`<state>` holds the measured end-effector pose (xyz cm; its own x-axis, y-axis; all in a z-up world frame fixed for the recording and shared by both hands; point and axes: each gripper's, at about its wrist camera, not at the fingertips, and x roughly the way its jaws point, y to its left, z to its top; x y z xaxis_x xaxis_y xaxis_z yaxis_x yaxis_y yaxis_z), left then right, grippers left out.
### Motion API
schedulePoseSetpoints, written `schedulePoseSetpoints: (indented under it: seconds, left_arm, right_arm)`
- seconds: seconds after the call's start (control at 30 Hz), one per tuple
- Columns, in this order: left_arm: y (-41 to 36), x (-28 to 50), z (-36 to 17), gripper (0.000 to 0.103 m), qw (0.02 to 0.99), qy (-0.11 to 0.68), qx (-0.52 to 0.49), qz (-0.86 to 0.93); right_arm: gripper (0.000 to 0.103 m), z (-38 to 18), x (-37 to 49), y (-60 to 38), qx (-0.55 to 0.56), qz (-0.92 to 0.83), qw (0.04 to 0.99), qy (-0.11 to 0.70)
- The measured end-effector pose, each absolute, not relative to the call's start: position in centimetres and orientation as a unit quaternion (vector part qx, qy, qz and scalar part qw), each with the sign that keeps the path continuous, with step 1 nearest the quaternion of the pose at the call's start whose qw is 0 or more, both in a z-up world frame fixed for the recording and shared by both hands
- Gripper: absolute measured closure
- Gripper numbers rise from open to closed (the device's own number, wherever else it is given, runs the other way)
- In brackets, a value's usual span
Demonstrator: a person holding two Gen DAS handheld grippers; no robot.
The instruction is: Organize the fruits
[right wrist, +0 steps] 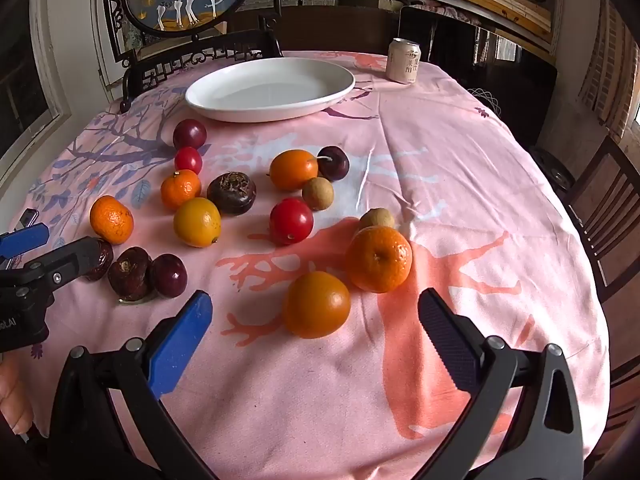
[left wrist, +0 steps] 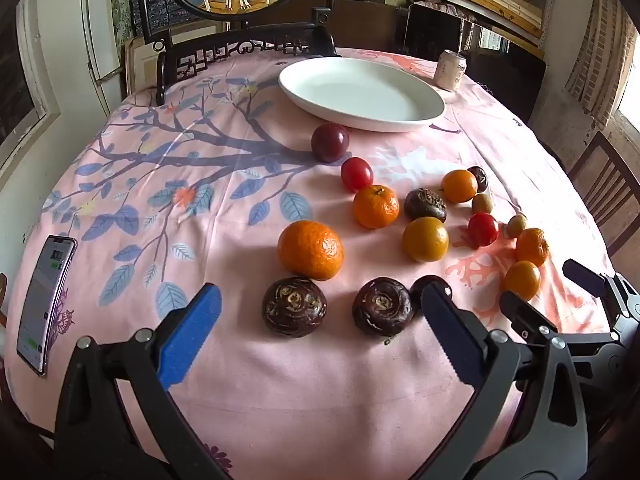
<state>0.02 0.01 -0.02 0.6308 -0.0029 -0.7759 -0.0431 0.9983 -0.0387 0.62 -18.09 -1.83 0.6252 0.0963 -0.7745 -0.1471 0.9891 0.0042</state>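
Pink floral cloth covers the worktop (left wrist: 280,380). In the left wrist view the left gripper (left wrist: 320,320) hangs with fingers spread wide and empty above two dark water chestnuts (left wrist: 294,306), the white plate (left wrist: 360,94) well beyond. In the right wrist view the right gripper (right wrist: 316,320), fingers equally wide and empty, frames an orange fruit (right wrist: 316,304); scattered fruits lie between it and the plate (right wrist: 270,90).
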Motion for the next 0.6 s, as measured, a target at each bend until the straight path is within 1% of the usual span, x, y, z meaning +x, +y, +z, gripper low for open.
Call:
schedulePoseSetpoints:
  seconds: [0.6]
  left_arm:
    - [-0.13, -0.12, -0.17, 0.002, 0.901, 0.434, -0.028, 0.004]
  right_arm:
    - [0.001, -1.78, 0.50, -18.16, -0.027, 0.070, 0.900, 0.429]
